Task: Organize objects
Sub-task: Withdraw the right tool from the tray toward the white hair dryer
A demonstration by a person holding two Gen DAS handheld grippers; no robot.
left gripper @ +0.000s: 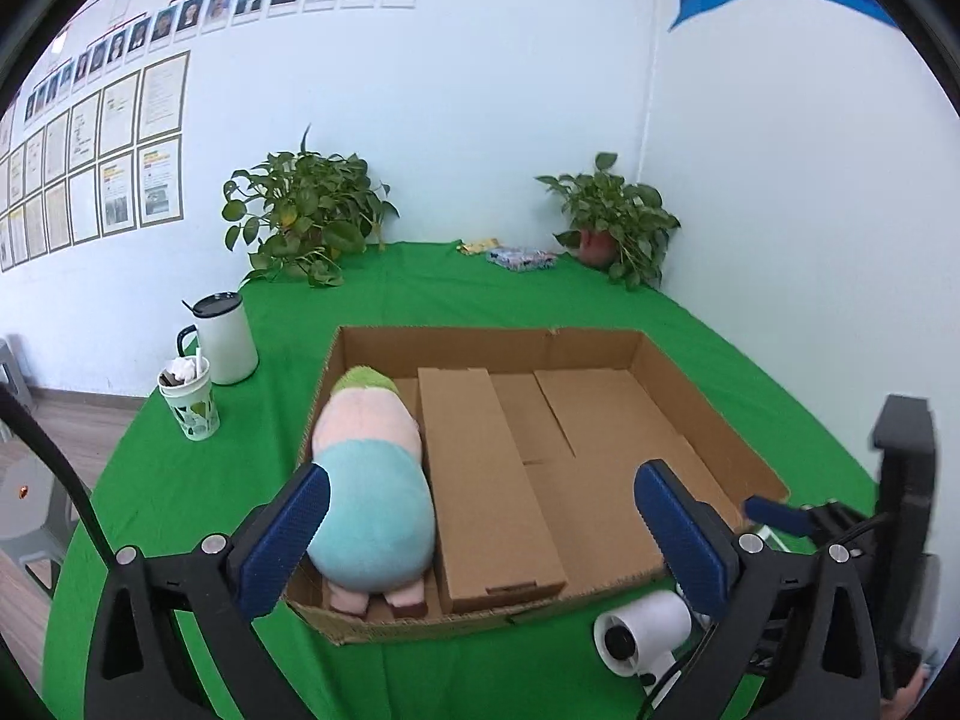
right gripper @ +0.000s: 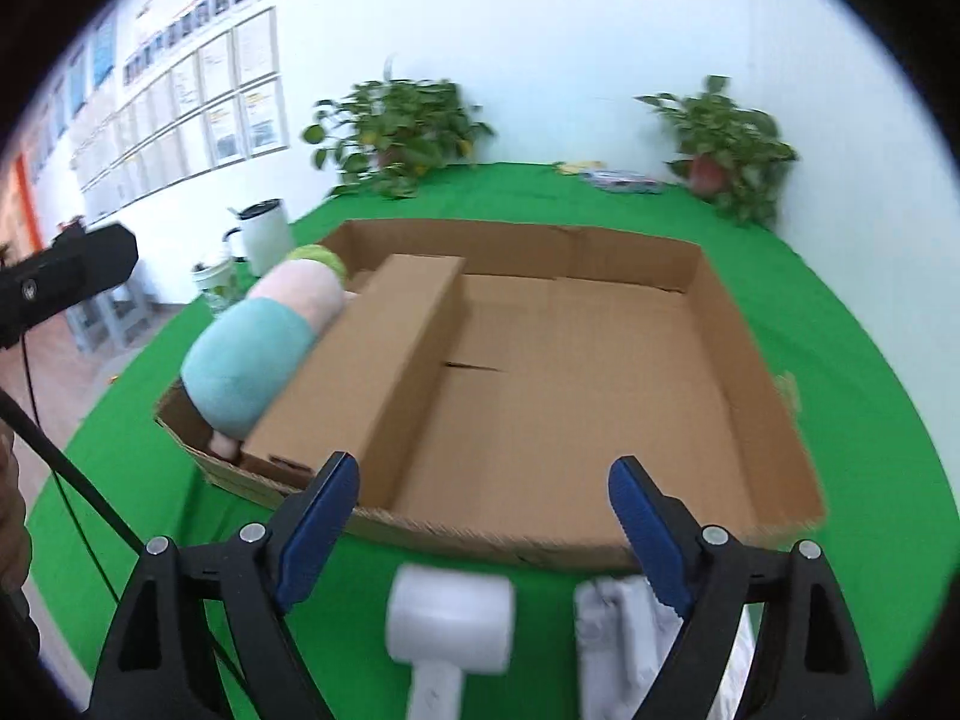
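A shallow cardboard tray (left gripper: pixel 708 420) sits on the green tablecloth (left gripper: pixel 420 288). Inside it, along the left wall, a plush toy (left gripper: pixel 372 480) in pink and pale blue with a green top lies lengthwise, and a long closed cardboard box (left gripper: pixel 486 492) lies just to its right, touching it. The rest of the tray floor is bare cardboard.

The left gripper (left gripper: pixel 480 534) hangs over the near edge of the tray with its blue pads spread wide and nothing between them. The right gripper (right gripper: pixel 483 534) is likewise spread wide and empty, poised above the cloth just in front of the tray's near wall.

The left wrist view shows a white handheld fan (left gripper: pixel 642 636) lying on the cloth near the tray's near right corner, its round face and dark hub turned toward the camera; the right gripper's black frame (left gripper: pixel 900 510) appears at the far right of that view. The right wrist view shows the same fan from behind as a blurred white barrel with a handle, and beside it, to the right, a white object (right gripper: pixel 624 630) too blurred to identify, partly hidden by the right pad.

Only the left view shows clearly the white jug (left gripper: pixel 225 339) with a dark lid and the patterned cup (left gripper: pixel 189 402) to the left of the tray. Two potted plants (left gripper: pixel 306 216) stand at the far edge against the wall, with a small patterned packet (left gripper: pixel 522 258) between them.
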